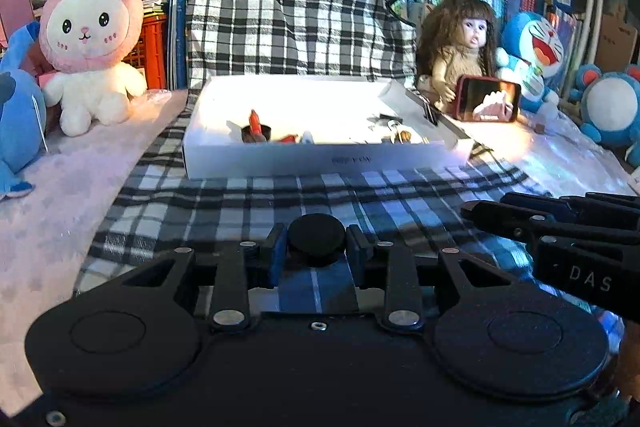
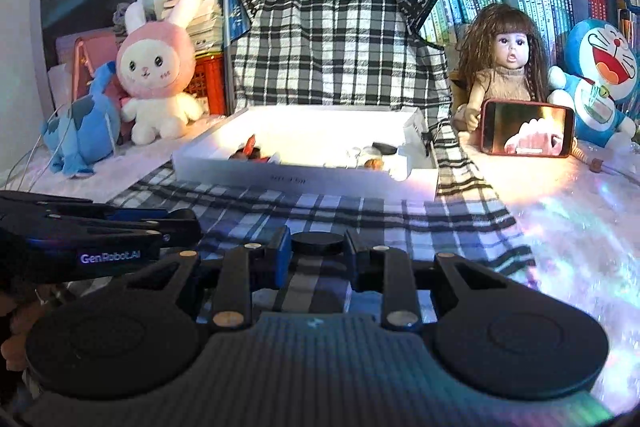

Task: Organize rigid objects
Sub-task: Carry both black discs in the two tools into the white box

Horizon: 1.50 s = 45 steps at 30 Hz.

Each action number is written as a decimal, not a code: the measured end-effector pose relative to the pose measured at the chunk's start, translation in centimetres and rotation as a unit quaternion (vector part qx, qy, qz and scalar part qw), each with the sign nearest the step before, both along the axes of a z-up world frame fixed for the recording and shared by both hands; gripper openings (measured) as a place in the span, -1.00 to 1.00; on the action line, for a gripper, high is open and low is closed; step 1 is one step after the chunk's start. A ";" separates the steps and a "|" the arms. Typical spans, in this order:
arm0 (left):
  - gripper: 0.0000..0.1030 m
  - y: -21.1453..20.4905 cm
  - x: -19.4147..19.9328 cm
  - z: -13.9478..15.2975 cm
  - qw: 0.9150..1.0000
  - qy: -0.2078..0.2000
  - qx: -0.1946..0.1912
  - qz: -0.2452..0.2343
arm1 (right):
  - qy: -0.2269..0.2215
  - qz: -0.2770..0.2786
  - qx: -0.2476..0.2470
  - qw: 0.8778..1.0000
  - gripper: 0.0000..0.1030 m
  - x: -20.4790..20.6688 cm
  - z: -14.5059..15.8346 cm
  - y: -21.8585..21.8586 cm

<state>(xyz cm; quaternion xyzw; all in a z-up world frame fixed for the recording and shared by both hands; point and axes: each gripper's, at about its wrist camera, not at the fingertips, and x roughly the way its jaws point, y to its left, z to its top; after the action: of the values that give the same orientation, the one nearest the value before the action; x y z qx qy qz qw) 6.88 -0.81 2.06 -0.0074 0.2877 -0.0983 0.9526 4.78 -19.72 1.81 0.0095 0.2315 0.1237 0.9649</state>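
Observation:
My left gripper (image 1: 316,247) is shut on a black round disc (image 1: 317,239), held low over the plaid cloth (image 1: 224,203). My right gripper (image 2: 318,251) is shut on a flat black round disc (image 2: 319,242), also low over the cloth. The two grippers sit side by side; the right one shows in the left wrist view (image 1: 560,227) and the left one in the right wrist view (image 2: 100,231). A white shallow box (image 1: 312,159) stands ahead on the cloth and holds several small items, among them a red lipstick (image 1: 254,121). The box also shows in the right wrist view (image 2: 304,179).
A pink rabbit plush (image 1: 94,39) and a blue plush (image 1: 16,115) stand at the left. A doll (image 1: 460,47), a red-cased phone (image 1: 489,99) and Doraemon toys (image 1: 532,51) stand at the right. Books and a draped plaid shirt (image 1: 296,7) fill the back.

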 end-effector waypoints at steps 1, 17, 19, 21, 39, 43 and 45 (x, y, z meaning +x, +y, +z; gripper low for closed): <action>-0.41 0.1 0.4 0.2 1.000 0.000 -0.003 0.002 | 0.000 -0.003 0.001 1.000 -0.34 0.4 0.2 -0.1; -0.41 1.7 9.2 2.6 0.999 0.010 -0.045 0.028 | 0.045 -0.038 0.058 0.997 -0.35 9.0 2.7 -2.7; -0.41 1.6 10.4 2.9 0.999 0.007 -0.045 0.027 | 0.056 -0.039 0.065 0.996 -0.35 10.4 3.0 -2.7; -0.41 1.4 11.5 3.1 0.999 0.000 -0.040 0.024 | 0.062 -0.043 0.071 0.995 -0.35 11.5 3.2 -2.8; -0.41 -0.1 21.4 0.2 0.997 0.035 -0.057 0.042 | 0.140 -0.033 0.098 0.985 -0.35 21.0 0.9 -0.5; -0.41 -0.1 22.2 -0.6 0.997 0.041 -0.050 0.051 | 0.144 -0.036 0.097 0.984 -0.35 21.9 -0.2 0.0; -0.41 0.0 22.5 -0.8 0.997 0.041 -0.047 0.051 | 0.144 -0.038 0.092 0.985 -0.35 22.2 -0.6 0.3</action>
<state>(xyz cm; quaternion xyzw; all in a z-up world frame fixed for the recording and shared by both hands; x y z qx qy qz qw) 29.37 -0.83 1.30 -0.0707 0.3206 -0.0630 0.9425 27.01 -19.42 1.19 0.1250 0.3549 0.1055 0.9205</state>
